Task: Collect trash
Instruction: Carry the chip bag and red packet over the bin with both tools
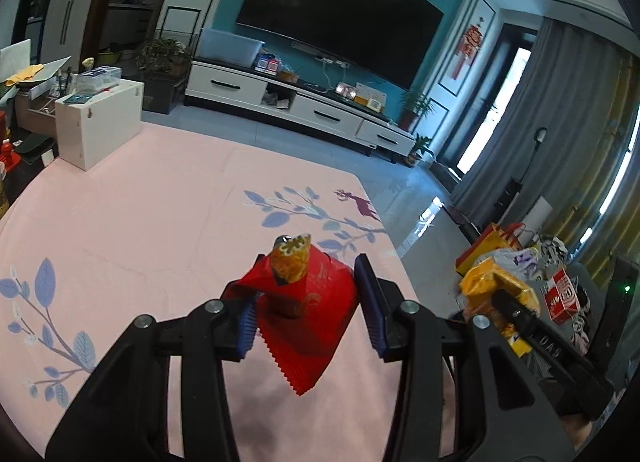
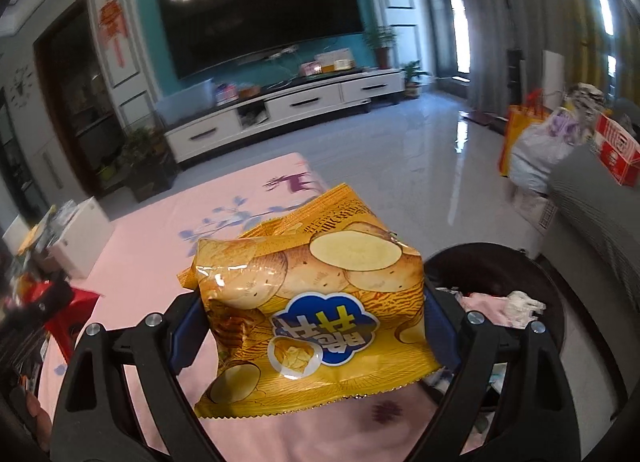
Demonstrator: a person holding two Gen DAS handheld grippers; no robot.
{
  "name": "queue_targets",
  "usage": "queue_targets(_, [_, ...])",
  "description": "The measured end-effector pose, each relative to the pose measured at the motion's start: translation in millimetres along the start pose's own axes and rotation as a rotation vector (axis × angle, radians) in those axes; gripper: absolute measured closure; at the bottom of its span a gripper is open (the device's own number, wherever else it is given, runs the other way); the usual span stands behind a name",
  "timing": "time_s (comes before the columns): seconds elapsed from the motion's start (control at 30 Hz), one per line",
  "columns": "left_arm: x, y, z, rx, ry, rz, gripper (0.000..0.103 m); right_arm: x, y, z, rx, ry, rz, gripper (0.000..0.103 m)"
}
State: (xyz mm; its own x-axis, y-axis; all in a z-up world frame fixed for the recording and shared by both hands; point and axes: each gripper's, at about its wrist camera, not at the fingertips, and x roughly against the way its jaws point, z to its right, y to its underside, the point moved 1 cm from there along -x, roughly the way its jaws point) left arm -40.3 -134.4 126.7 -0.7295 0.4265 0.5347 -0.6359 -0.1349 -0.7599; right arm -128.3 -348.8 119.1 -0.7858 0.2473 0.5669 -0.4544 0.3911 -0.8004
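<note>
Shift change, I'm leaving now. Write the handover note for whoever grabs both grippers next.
Left gripper: jaws apart around the red wrapper with a gold wrapper on top; grip unclear.
Right gripper: shut on the yellow chip bag, held beside the black bin.
Done: bin already holds some trash.
Left: drop the chip bag in, then the red and gold wrappers from the pink table.
</note>
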Motion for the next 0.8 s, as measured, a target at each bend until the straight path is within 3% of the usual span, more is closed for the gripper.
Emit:
queue_targets(0.17, [-11,12,33,-0.037,0.050,-0.023,0.058,16,0,57,-0.133,0.067,0.035,0.015])
queue_targets(0.37, [-32,28,84,-0.126,0.180,-0.075,0.058,20,1,99,-0.229,0.152,0.067,0.015])
queue_targets(0.53, [-59,49,135,-0.212,0.298,-0.156,0.057,16,7,129,-0.307,0.208,0.059,0.015])
queue_targets(0.8, [-114,73,192,-0.303,0.409,-0.292,0.056,4,22,170,-0.394,0.320,0.008,0.015])
